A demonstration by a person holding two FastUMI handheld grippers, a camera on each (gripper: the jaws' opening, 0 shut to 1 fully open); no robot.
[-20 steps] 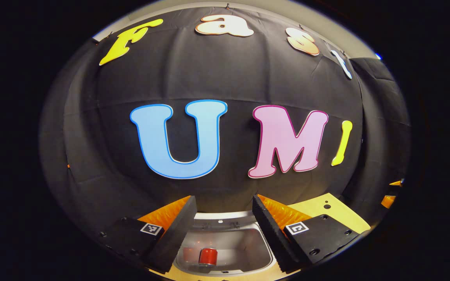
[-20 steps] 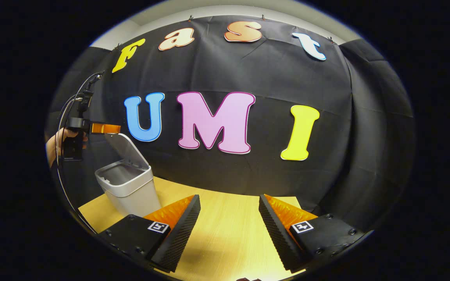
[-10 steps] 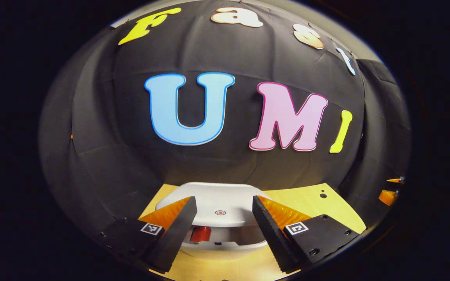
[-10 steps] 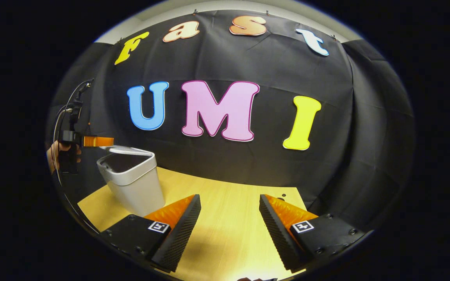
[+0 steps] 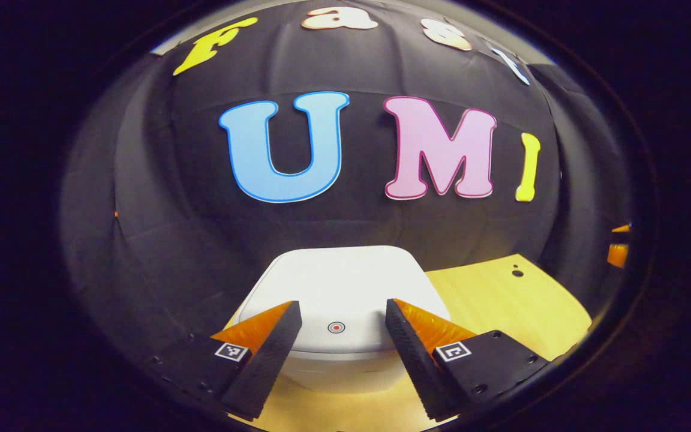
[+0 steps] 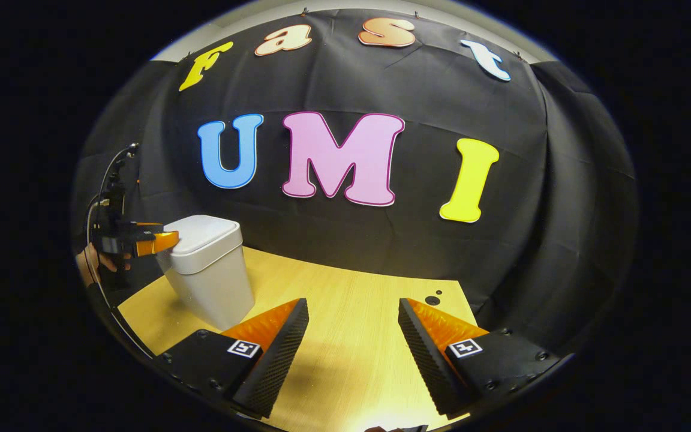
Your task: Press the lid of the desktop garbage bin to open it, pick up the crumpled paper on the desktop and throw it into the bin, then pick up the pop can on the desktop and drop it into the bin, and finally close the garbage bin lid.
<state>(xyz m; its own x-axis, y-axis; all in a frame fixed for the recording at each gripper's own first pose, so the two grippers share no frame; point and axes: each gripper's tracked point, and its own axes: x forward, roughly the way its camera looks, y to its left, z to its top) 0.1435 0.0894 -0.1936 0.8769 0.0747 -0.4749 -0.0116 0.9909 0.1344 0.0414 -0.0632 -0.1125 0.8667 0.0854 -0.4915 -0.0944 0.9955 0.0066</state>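
In the left gripper view the left gripper (image 5: 338,354) is seen spread wide over the closed lid (image 5: 339,288), while in the right gripper view the desktop garbage bin (image 6: 207,270) is seen shut on the desktop (image 6: 345,312), the right gripper (image 6: 351,354) wide and empty, so the task is judged nearly complete.

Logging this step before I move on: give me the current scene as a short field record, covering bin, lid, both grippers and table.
bin: white garbage bin stands upright on the wooden table, near its left end in the right gripper view
lid: lid down flat on the bin, red dot mark at its front edge
left gripper: left gripper open, fingers over the lid's front edge; contact cannot be told
right gripper: right gripper open, above bare table, apart from the bin
person: a hand holds the left gripper
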